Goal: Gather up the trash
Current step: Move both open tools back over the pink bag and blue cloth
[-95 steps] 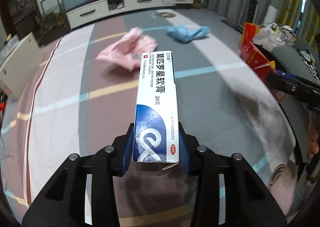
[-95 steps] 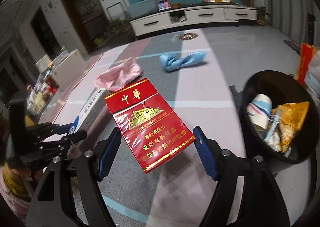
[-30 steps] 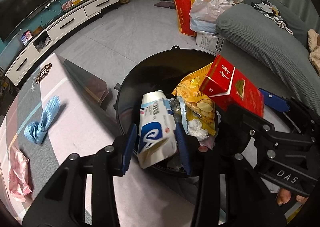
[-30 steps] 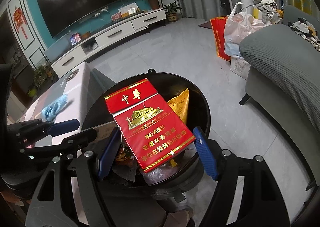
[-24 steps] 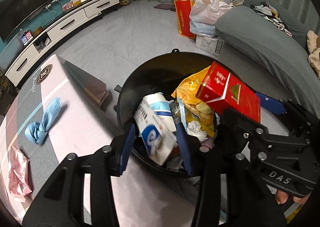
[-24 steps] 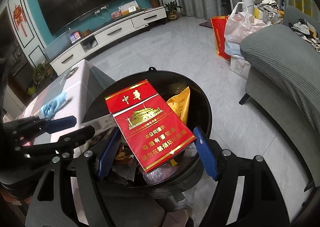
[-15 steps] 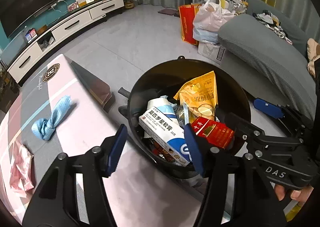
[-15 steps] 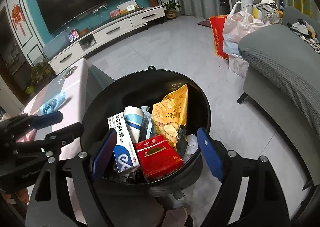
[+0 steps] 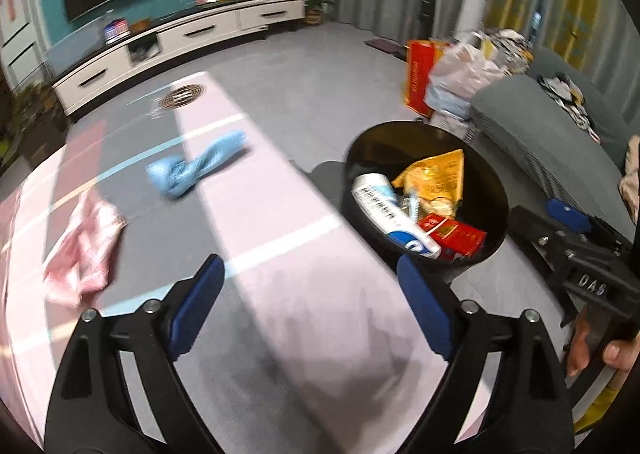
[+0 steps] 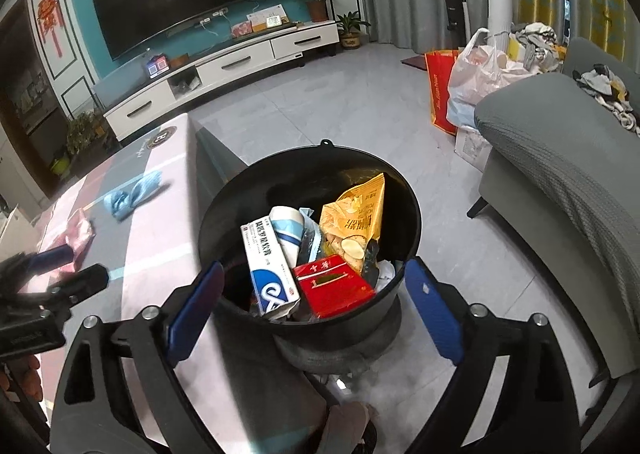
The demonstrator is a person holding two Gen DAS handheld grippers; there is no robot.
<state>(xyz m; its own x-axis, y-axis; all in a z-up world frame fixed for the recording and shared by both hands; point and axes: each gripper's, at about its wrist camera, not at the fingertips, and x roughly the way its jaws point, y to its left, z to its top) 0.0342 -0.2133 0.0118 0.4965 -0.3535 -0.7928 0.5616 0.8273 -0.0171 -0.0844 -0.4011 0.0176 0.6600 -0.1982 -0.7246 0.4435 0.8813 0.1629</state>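
Note:
A black trash bin [image 10: 224,210] stands beside the table and holds the white-and-blue ointment box [image 10: 269,266], the red cigarette pack [image 10: 332,286], a yellow snack bag [image 10: 356,214] and a paper cup [image 10: 289,230]. My right gripper [image 10: 314,308] is open and empty above the bin's near rim. My left gripper [image 9: 312,302] is open and empty over the table [image 9: 304,334], left of the bin [image 9: 480,170]. A blue crumpled cloth [image 9: 192,170] and pink crumpled packaging [image 9: 80,258] lie on the table.
A grey sofa [image 10: 560,158] stands right of the bin. A red bag and white plastic bags [image 10: 472,78] sit on the floor beyond it. A white TV cabinet [image 10: 224,70] runs along the far wall under a television.
Both grippers opened and dropped the ointment box and cigarette pack into the bin. My left gripper has since swung left, back over the table.

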